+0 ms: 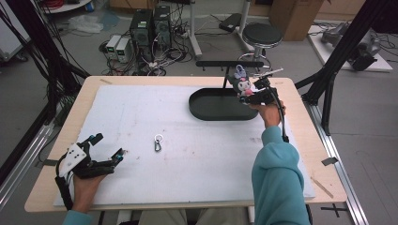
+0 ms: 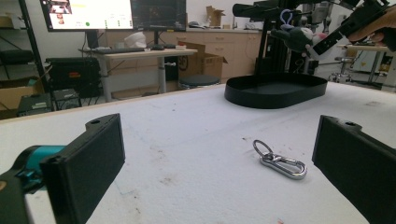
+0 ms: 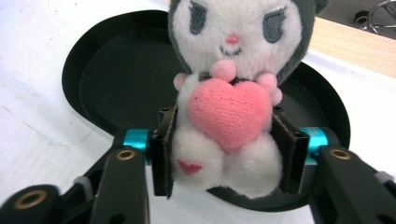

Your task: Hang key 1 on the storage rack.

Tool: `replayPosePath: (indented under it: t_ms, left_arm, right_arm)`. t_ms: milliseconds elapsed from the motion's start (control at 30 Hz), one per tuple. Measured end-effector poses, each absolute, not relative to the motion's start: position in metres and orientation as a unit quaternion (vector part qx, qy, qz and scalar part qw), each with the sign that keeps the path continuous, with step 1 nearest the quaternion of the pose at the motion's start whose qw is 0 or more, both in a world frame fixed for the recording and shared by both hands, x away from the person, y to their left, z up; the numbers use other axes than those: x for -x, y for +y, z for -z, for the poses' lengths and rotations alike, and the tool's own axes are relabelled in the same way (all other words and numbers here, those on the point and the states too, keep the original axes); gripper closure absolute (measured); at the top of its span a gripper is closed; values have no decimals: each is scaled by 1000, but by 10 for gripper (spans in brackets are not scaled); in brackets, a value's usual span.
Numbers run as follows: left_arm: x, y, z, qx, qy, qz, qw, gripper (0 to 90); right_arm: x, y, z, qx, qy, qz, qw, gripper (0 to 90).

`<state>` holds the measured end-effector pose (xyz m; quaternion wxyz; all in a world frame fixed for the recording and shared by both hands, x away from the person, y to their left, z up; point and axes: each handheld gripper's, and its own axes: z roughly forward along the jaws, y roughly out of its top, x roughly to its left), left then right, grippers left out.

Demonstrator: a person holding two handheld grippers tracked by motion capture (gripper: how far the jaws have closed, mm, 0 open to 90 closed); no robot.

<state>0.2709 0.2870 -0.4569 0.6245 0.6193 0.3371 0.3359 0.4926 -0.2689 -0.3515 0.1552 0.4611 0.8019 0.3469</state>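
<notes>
A grey-and-white plush toy (image 1: 242, 83) with a pink heart (image 3: 229, 110) hangs upright over the right end of a black oval tray (image 1: 197, 110). My right gripper (image 1: 244, 93) is shut on its lower body, a pad pressing each side (image 3: 163, 154). In the left gripper view the plush toy (image 2: 294, 37) and right gripper (image 2: 336, 32) show far off above the tray (image 2: 275, 95). My left gripper (image 1: 110, 145) rests open at the table's near left. A silver carabiner with a key ring (image 1: 158, 142) lies on the white mat, between and beyond the left jaws (image 2: 280, 161).
The white mat (image 1: 187, 168) covers most of the wooden table (image 1: 300, 93). Black frame posts (image 1: 338, 51) stand at the table's right, and a stool (image 1: 262, 35) and computer boxes (image 1: 150, 28) lie beyond the far edge.
</notes>
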Motion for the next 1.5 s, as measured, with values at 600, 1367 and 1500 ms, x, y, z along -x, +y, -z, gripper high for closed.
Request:
replayPosePath:
  t_ms: [600, 1367, 1500]
  left_arm:
    - [-272, 287, 456, -625, 336, -334, 620, 29]
    - [-272, 287, 456, -626, 337, -334, 619, 29]
    - [-272, 286, 456, -625, 337, -335, 619, 29]
  right_arm:
    - [-457, -278, 339, -409, 766, -469, 162, 7]
    - [-356, -291, 357, -259, 717, -611, 215, 7]
    - [-350, -295, 370, -266, 718, -610, 207, 7]
